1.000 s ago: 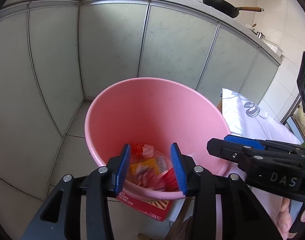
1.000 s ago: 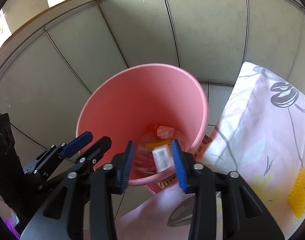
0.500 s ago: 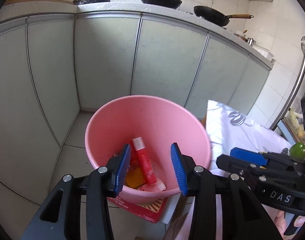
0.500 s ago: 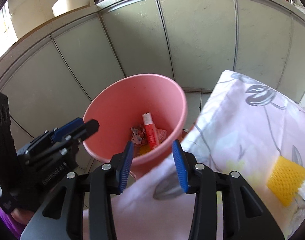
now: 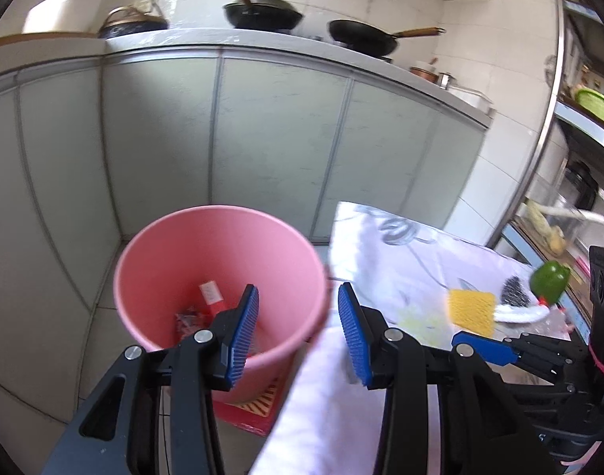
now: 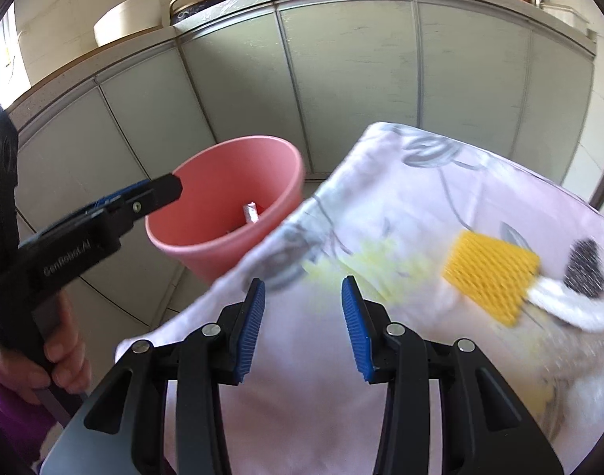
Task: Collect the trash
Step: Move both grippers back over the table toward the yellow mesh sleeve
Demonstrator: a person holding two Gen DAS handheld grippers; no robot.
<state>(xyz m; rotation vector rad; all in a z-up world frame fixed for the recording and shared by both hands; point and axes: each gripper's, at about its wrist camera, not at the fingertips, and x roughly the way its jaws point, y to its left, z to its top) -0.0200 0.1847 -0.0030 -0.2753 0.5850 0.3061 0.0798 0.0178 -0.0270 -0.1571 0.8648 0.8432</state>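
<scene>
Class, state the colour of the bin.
Pink bin; it shows best in the left wrist view.

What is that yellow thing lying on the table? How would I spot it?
Start at the table with the pale flowered cloth, beside the pink bucket. Toward its far right lies a yellow foam net sleeve, next to a white piece and a dark bristly thing. Its honeycomb mesh and bright yellow set it apart.

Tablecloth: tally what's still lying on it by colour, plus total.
Yellow: 1, foam net sleeve
Green: 1, pepper
Black: 1, bristly scrubber-like item
White: 1, blurred piece beside the sleeve
Total: 4 that I can make out on the tablecloth; the right edge is blurred.
</scene>
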